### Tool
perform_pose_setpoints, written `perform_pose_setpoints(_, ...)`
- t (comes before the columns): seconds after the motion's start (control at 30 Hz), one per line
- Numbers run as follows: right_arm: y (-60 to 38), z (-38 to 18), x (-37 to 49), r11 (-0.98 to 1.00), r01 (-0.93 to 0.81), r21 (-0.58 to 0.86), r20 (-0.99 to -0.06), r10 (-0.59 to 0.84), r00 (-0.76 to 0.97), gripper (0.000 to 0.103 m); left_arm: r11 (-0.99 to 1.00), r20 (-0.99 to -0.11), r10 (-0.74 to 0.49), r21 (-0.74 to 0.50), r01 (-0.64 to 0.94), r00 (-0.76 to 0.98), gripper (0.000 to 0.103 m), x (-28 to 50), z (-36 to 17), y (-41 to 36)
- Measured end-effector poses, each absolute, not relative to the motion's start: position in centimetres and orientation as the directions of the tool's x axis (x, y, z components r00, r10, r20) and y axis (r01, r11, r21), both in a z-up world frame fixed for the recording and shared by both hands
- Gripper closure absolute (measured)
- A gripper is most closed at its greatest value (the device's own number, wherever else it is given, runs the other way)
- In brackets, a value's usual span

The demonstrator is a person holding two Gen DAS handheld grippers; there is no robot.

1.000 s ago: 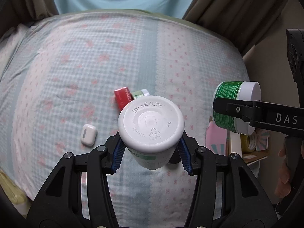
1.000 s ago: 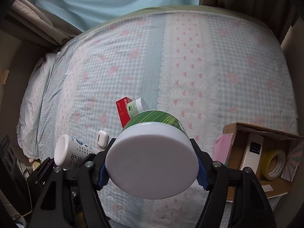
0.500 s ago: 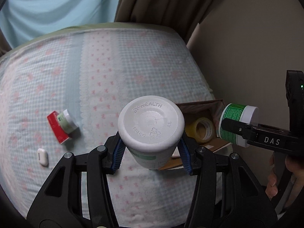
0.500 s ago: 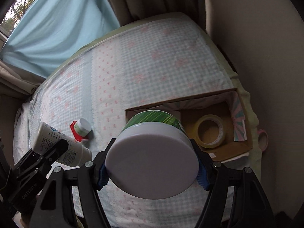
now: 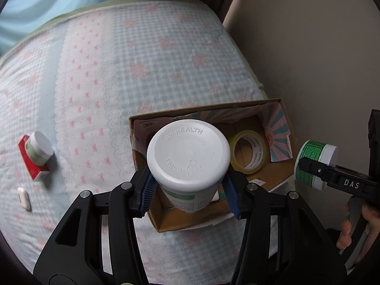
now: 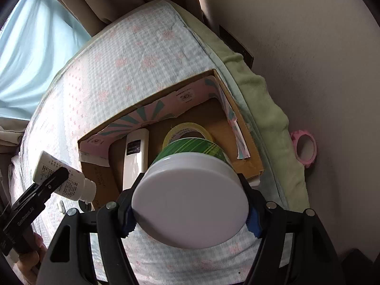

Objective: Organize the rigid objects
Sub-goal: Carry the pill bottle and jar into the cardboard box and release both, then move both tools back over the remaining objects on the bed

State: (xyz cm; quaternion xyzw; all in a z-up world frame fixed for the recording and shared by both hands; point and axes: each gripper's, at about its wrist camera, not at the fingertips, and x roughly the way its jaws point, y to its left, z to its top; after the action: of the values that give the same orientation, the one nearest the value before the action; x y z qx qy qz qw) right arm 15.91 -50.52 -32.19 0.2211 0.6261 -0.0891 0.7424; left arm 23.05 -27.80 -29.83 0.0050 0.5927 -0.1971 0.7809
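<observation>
From the left wrist view, the left gripper (image 5: 190, 187) pinched a white plastic bottle (image 5: 188, 159) between its blue ribbed pads, base toward the lens, embossed "BY-HEALTH", "150 CC" and "HDPE". It hung over the near end of an open cardboard box (image 5: 147, 199) holding a roll of clear tape (image 5: 249, 153) printed "MADE IN CHINA". At far right, a black finger marked "DAS" crossed a green-labelled jar (image 5: 314, 163). A small jar (image 5: 39, 148) leaned on a red carton (image 5: 33, 168) on the checked quilt (image 5: 142, 59), an earbud case (image 5: 23, 198) nearby.

From the right wrist view, the right gripper (image 6: 190, 216) clamped the jar (image 6: 190, 197) by its smooth white lid above the box's (image 6: 249, 166) near rim. A white remote (image 6: 135, 159) lay inside beside the tape (image 6: 185, 128). The box sat at the bed's edge, close to the wall.
</observation>
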Motion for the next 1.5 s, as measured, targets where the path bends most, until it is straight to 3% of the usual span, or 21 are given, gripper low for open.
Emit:
perform_pose_setpoints(0.3,-49.5,-37.6,18.0,0.889,0.385,0.249,-0.965,0.195,0.174,0.035,0.93,-0.961,-0.215,-0.147,0.337,0.174,0.056,24.0,-35.7,-29.4)
perform_pose_setpoints(0.57,-49.1,-40.2,19.8,0.898,0.383,0.216,-0.972,0.164,0.166,0.034,0.917,-0.969,-0.161,-0.078,0.391,0.186,0.054,23.9,-36.6,-30.4)
perform_pose_setpoints(0.6,-49.0,-40.1,19.9,0.898,0.382,0.217,-0.971,0.158,0.181,0.029,0.914,-0.966,-0.175,-0.088,0.396,0.189,0.04,23.8,-36.3,-30.5)
perform_pose_setpoints(0.63,-49.1,-40.0,20.0,0.896,0.383,0.227,-0.967,0.162,0.195,0.002,0.913,-0.962,-0.182,-0.089,0.397,0.202,0.014,23.7,-35.8,-30.5)
perform_pose_setpoints(0.67,-49.1,-39.7,20.1,0.897,0.375,0.235,-0.965,0.168,0.202,0.0,0.914,-0.957,-0.182,-0.08,0.397,0.227,0.002,23.6,-35.2,-30.5)
perform_pose_setpoints(0.7,-49.2,-39.4,20.1,0.899,0.372,0.23,-0.965,0.161,0.208,0.0,0.914,-0.95,-0.183,-0.069,0.4,0.254,0.0,23.4,-34.6,-30.5)
perform_pose_setpoints(0.87,-49.5,-37.7,18.7,0.898,0.395,0.195,-0.96,0.092,0.266,0.0,0.913,-0.948,-0.178,-0.059,0.403,0.265,0.0,22.9,-33.3,-30.1)
perform_pose_setpoints(1.23,-48.4,-35.6,17.4,0.9,0.392,0.19,-0.956,0.079,0.282,0.0,0.934,-0.942,-0.204,-0.105,0.341,0.267,0.0,21.6,-32.5,-28.0)
perform_pose_setpoints(1.5,-47.7,-32.8,17.0,0.9,0.397,0.181,-0.944,0.046,0.327,0.0,0.937,-0.925,-0.216,-0.108,0.331,0.311,0.0,20.7,-29.1,-26.4)
